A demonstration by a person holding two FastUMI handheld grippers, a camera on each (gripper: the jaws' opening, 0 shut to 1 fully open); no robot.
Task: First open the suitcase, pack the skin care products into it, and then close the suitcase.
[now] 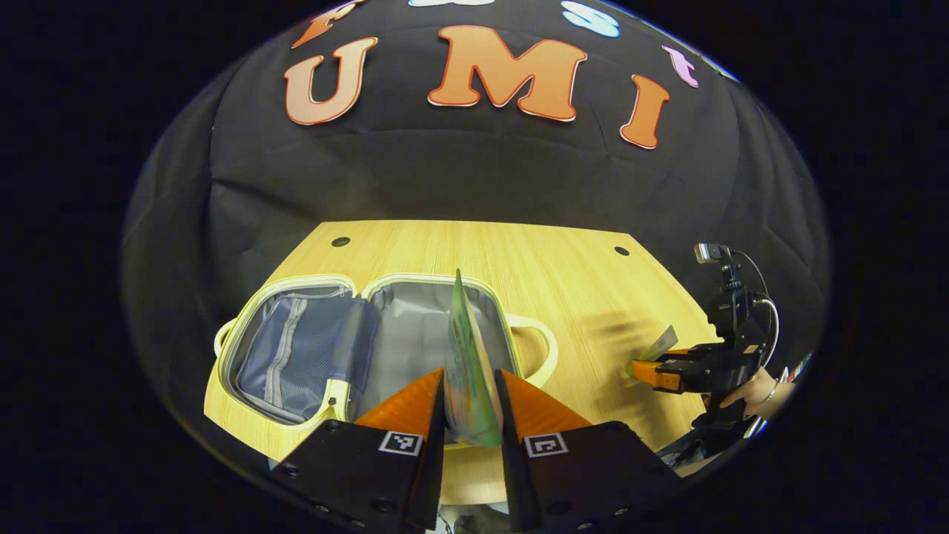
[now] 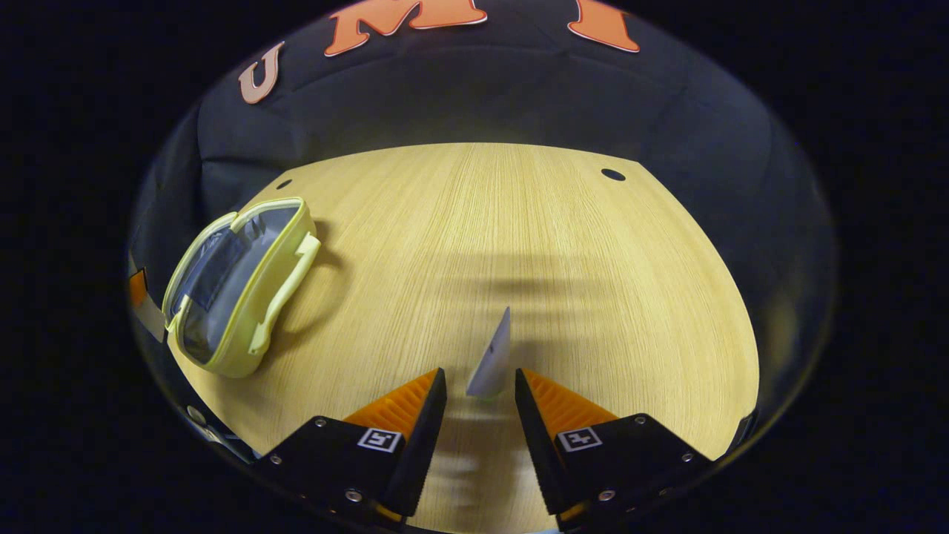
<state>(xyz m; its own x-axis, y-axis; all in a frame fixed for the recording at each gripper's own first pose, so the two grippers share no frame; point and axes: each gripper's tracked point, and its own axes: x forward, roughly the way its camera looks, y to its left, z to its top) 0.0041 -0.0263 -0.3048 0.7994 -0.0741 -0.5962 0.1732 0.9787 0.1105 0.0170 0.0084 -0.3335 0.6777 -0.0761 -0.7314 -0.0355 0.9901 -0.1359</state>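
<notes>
Yellow suitcase (image 1: 311,348) open, grey-lined

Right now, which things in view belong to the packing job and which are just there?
Job:
- open suitcase
- green sachet gripped in the left tongs
- pale sachet between the right tongs

Not the job:
- wooden table
- small camera on a stand

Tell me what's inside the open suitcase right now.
The suitcase lies open: grey lining in one half, a blue mesh zip pocket in the other, no products visible. The left gripper and its green sachet hide part of the lined half.
</notes>
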